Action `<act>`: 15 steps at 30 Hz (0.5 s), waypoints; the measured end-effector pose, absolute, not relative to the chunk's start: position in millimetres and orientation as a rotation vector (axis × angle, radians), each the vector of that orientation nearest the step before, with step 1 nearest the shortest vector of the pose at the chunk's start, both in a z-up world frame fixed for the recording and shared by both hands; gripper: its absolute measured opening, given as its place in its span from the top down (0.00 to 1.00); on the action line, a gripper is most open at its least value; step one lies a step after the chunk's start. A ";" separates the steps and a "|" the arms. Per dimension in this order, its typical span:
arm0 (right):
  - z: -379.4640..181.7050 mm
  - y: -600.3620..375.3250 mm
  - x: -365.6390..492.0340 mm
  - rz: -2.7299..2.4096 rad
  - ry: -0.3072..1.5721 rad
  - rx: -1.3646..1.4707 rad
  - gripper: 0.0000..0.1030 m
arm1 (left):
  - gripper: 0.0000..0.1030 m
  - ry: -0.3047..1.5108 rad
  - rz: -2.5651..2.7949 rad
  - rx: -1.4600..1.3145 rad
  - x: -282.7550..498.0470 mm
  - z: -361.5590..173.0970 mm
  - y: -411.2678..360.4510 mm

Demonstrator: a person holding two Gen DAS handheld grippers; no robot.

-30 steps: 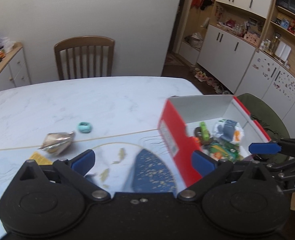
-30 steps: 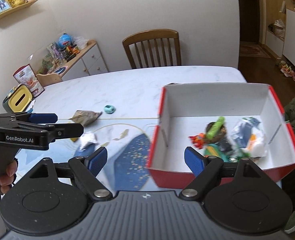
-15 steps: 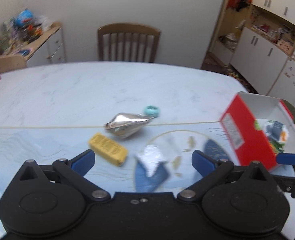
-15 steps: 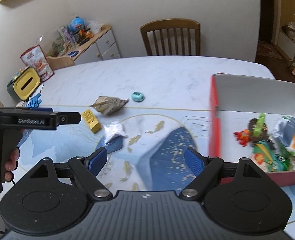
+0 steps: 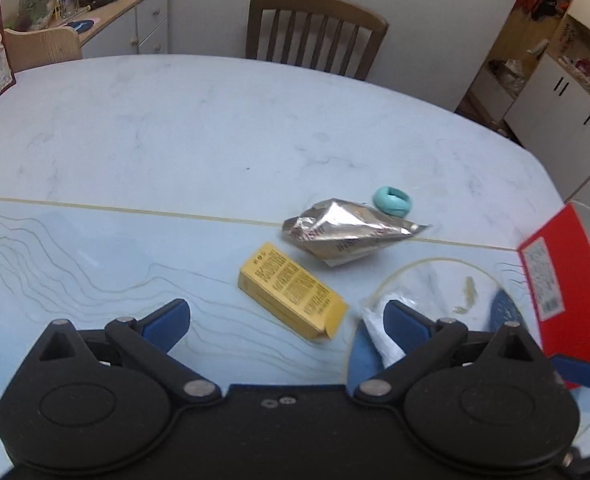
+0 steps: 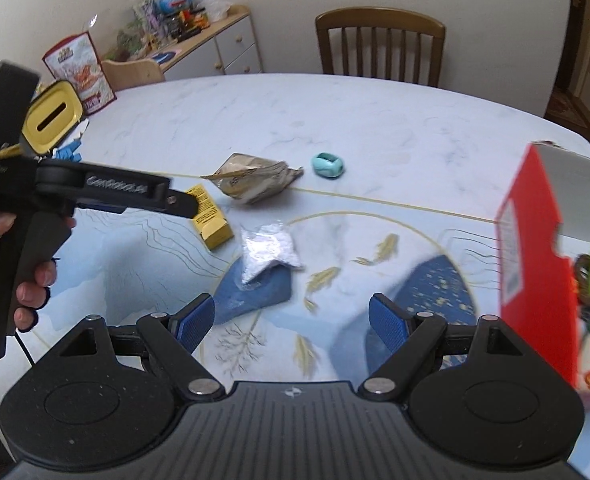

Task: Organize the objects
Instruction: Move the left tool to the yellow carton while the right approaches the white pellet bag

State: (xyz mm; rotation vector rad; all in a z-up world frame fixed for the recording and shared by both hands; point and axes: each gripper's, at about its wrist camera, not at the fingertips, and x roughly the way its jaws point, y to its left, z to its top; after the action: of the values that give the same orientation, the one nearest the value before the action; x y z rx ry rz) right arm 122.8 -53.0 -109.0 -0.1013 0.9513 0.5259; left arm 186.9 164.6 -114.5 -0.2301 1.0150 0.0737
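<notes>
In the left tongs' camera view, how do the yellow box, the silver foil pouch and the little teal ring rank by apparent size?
Largest to smallest:
1. Silver foil pouch and yellow box: they look alike, and the box lies nearer the camera, so I won't rank them.
2. Teal ring: plainly smallest.

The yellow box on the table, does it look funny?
A little. The yellow box lies flat on its side, slanted across the table, with one end flap hanging open, beside a crumpled foil bag.
</notes>
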 end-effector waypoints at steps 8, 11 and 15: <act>-131.4 -20.5 146.5 0.544 0.967 -0.159 0.18 | 0.01 1.042 0.114 -0.236 214.5 -133.2 169.9; -141.1 -12.3 156.1 0.543 0.981 -0.171 0.18 | 0.01 1.059 0.126 -0.248 221.7 -142.7 172.4; -152.8 -5.5 168.2 0.538 1.007 -0.174 0.18 | 0.01 1.070 0.131 -0.256 227.0 -151.7 173.5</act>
State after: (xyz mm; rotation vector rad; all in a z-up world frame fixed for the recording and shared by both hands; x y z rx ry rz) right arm 168.2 -5.5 -152.8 -0.1741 1.0066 0.5378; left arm 227.0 173.5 -151.7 -0.2561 1.0700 0.1309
